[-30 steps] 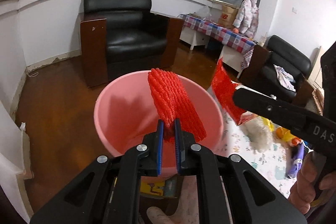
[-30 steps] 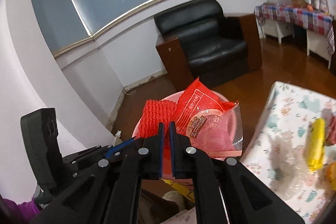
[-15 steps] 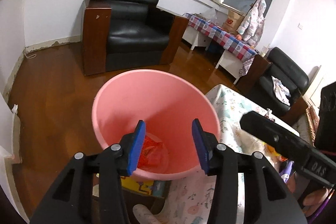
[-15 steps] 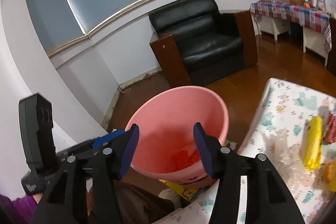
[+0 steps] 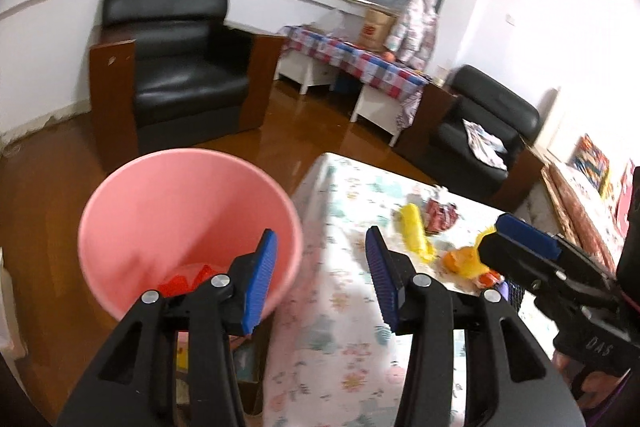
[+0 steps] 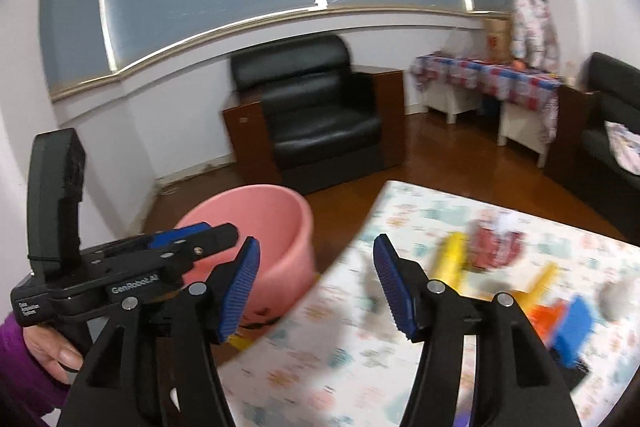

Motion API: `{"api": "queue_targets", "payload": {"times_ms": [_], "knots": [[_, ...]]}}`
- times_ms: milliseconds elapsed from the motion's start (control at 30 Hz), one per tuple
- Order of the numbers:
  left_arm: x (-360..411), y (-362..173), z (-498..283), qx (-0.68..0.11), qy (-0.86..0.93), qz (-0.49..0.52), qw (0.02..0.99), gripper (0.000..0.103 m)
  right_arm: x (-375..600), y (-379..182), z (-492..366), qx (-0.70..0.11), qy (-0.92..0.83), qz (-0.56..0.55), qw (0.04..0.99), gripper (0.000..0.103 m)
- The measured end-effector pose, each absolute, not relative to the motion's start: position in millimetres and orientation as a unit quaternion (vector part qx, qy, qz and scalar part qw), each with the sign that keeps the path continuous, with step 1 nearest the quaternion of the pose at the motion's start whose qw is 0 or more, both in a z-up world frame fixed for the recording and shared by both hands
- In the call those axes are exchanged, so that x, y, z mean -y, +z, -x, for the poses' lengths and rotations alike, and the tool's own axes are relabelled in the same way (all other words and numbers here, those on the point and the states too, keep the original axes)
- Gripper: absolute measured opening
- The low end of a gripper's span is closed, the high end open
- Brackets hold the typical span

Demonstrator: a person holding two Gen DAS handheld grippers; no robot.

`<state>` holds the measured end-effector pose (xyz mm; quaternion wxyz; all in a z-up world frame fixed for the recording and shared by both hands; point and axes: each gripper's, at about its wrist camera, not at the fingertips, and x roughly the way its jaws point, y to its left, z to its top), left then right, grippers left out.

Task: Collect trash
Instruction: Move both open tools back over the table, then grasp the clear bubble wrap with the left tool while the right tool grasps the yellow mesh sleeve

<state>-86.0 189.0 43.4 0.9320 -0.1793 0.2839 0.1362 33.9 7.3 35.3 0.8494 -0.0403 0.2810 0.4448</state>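
Observation:
A pink bucket (image 5: 188, 187) stands on the floor beside the table, with red trash (image 5: 188, 277) lying at its bottom. My left gripper (image 5: 320, 279) hangs open over the gap between the bucket's rim and the table edge, with nothing between its pads. My right gripper (image 6: 318, 287) is over the table's near corner, its jaws opening and empty. On the floral tablecloth (image 5: 344, 327) lie a yellow wrapper (image 5: 414, 231), a red wrapper (image 5: 440, 215) and orange peel (image 5: 460, 261). The right wrist view shows the bucket (image 6: 272, 219), the yellow wrapper (image 6: 450, 259) and the red wrapper (image 6: 496, 243), blurred.
A black armchair (image 5: 180, 75) stands behind the bucket on the wooden floor. A side table with a checked cloth (image 5: 352, 63) lines the far wall, and a second black chair (image 5: 488, 115) stands beyond the table. A blue item (image 6: 572, 327) lies at the table's right.
Both grippers opened and let go of the red foam net and the red snack bag, which dropped into the bucket. Both then swung right, toward the table.

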Motion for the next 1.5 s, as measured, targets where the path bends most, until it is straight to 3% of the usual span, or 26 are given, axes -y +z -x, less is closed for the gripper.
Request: {"api": "queue_targets", "payload": {"times_ms": [667,1000,1367,1500], "knots": [[-90.8,1.5,27.9,-0.375,0.026,0.153,0.914,0.046,148.9,-27.7,-62.0,-0.366,0.276,-0.056,0.887,0.062],[-110.9,-23.9,-4.9,-0.413,0.081,0.18,0.889,0.046,175.3,-44.1,-68.0,-0.38,0.268,-0.093,0.88,0.063],[-104.2,-46.9,-29.9,-0.434,0.086,0.158,0.883,0.046,185.2,-46.8,-67.0,-0.374,0.257,-0.104,0.885,0.075],[-106.8,-50.2,-29.2,-0.434,0.086,0.15,0.884,0.029,182.3,-47.6,-69.6,-0.378,0.267,-0.101,0.88,0.075]]}}
